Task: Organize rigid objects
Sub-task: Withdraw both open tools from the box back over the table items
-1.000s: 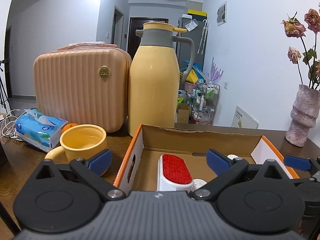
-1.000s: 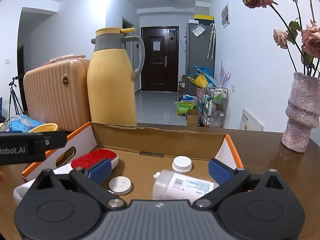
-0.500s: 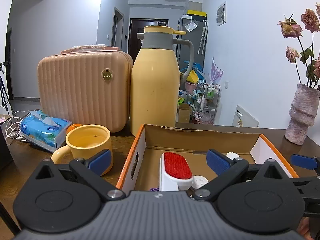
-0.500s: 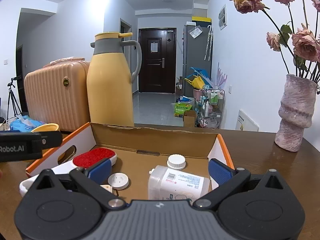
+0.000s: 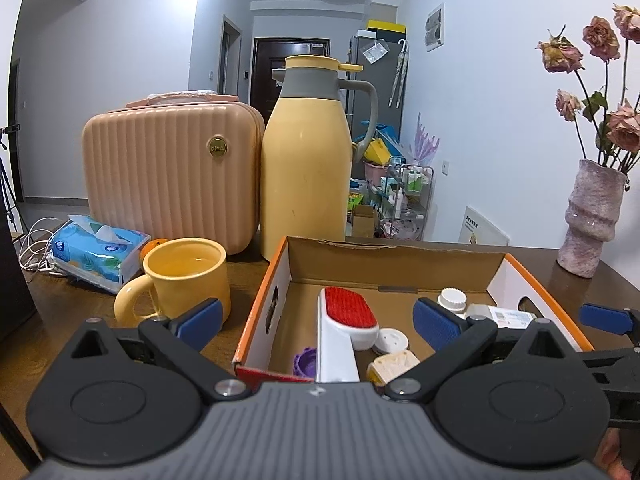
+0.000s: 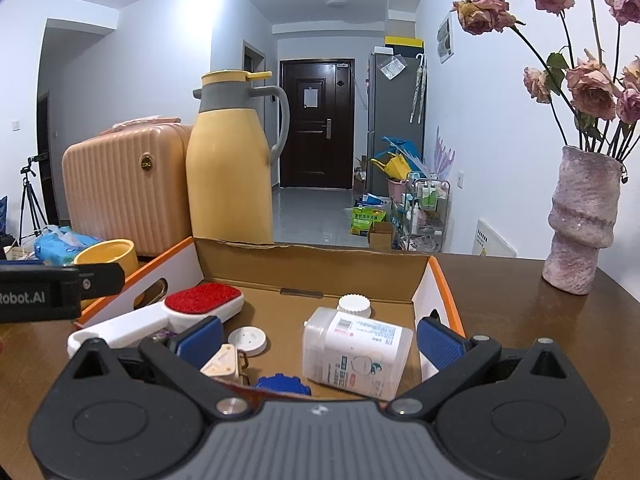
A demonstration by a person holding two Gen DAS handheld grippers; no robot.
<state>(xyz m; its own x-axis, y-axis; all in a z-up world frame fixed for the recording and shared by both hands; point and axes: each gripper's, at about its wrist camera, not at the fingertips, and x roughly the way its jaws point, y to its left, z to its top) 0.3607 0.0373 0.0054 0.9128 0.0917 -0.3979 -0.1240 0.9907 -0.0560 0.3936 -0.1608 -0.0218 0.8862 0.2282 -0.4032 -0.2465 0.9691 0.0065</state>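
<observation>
An open cardboard box (image 5: 392, 258) (image 6: 312, 264) with orange-edged white sides sits on the brown table. Inside lie a white lint brush with a red pad (image 5: 347, 316) (image 6: 202, 304), a white plastic bottle on its side (image 6: 356, 350) (image 5: 494, 314), a white round cap (image 6: 247, 340) (image 5: 393, 345), a cream small box (image 5: 394, 364) (image 6: 222, 366), a purple cap (image 5: 304, 361) and a blue cap (image 6: 283, 385). My left gripper (image 5: 316, 316) is open and empty above the box's near left corner. My right gripper (image 6: 318, 336) is open and empty, its jaws either side of the bottle, raised.
A yellow mug (image 5: 186, 276) stands left of the box. Behind it are a tissue pack (image 5: 100, 250), a peach case (image 5: 172, 172) and a tall yellow thermos jug (image 5: 306, 160). A pink vase with dried roses (image 6: 580, 224) stands at the right on the table.
Both grippers have drawn back and risen from the box, so more of its inside shows. Both stayed open and empty. The things in the box have not moved.
</observation>
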